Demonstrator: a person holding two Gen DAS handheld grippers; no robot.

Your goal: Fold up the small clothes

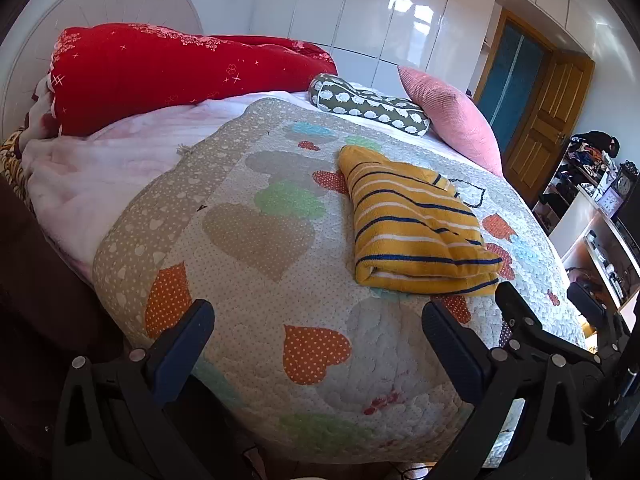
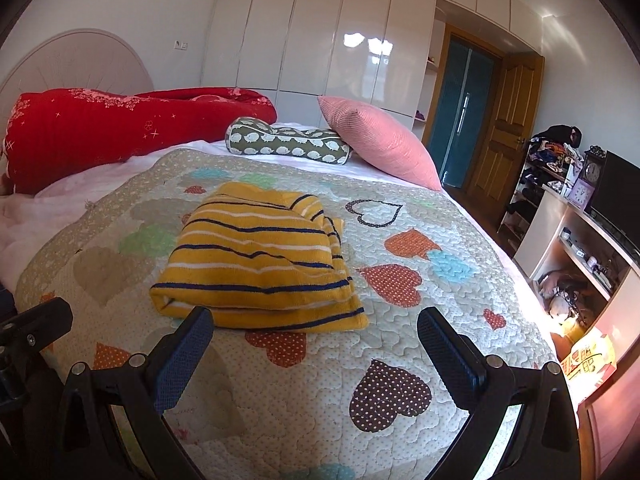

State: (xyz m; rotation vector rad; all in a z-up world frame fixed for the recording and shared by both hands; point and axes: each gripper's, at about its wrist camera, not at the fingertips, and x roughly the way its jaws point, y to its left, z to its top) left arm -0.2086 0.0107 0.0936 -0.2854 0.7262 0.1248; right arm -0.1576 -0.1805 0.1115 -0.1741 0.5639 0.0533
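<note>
A small yellow garment with navy and white stripes (image 1: 416, 224) lies folded into a compact stack on the heart-patterned quilt (image 1: 256, 240). It also shows in the right wrist view (image 2: 260, 264). My left gripper (image 1: 318, 320) is open and empty, held above the quilt, near and left of the garment. My right gripper (image 2: 314, 332) is open and empty, just in front of the garment's near edge, its left fingertip (image 2: 198, 322) overlapping that edge in view. The right gripper's frame shows at the right of the left wrist view (image 1: 532, 328).
A red blanket (image 1: 168, 80), a green patterned bolster (image 1: 372, 104) and a pink pillow (image 1: 452, 120) lie at the far end of the bed. A pink sheet (image 1: 100, 176) lies left. A desk with shelves and clocks (image 2: 592, 240) stands right.
</note>
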